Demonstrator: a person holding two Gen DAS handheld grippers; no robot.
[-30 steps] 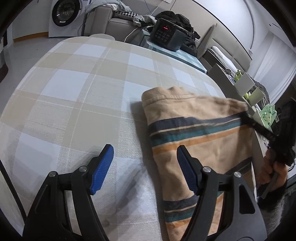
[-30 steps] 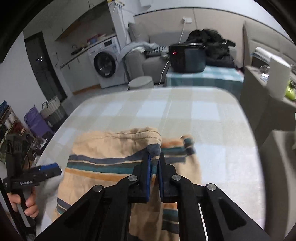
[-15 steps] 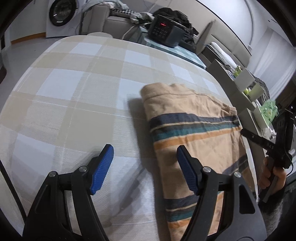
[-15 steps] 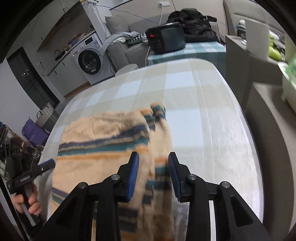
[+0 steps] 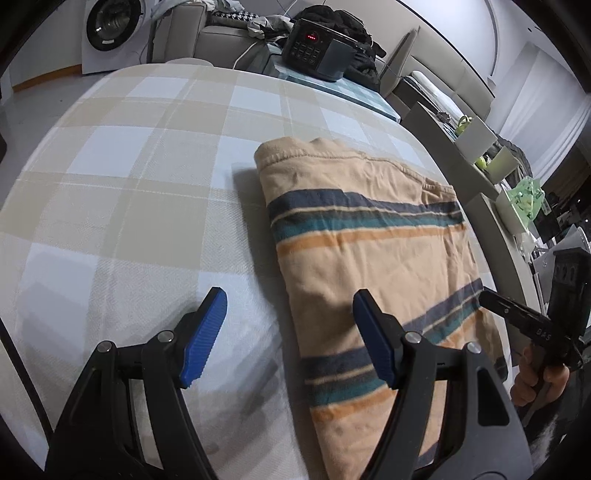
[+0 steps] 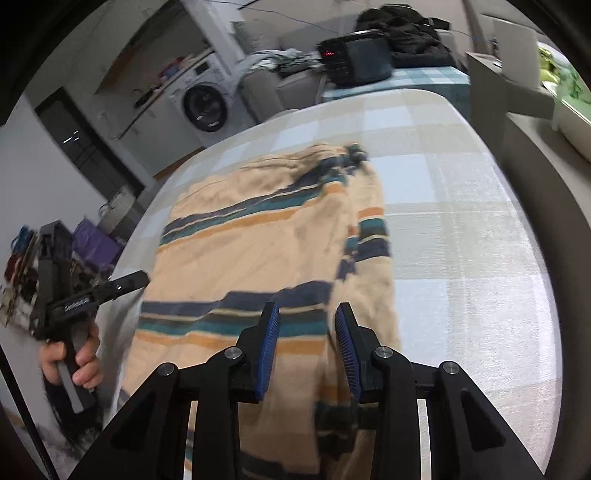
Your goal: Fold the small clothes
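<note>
My right gripper (image 6: 304, 350) has just let go: its blue ribbed fingers (image 6: 266, 352), pinched shut on the cloth's edge a second ago, now stand partly apart with nothing between them, hovering over the near end of the tan fleece garment with navy, teal and orange stripes (image 6: 258, 251). The flap it carried now lies dropped along the garment's right side, so I judge this fold laid and the piece ready for the next one. My left gripper (image 5: 286, 332) has its fingers (image 5: 201, 334) wide open and empty, one over the bare cloth, the other above the garment's left edge (image 5: 369, 266). The garment lies flat on the beige-and-white checked tabletop (image 5: 129, 177), towards its right side. Nothing else sits on it to get in the way. Beyond the far edge I see a black appliance with red lights (image 5: 317, 55), a grey sofa heaped with clothes (image 5: 221, 27) and a white washing machine (image 6: 203, 99).
</note>
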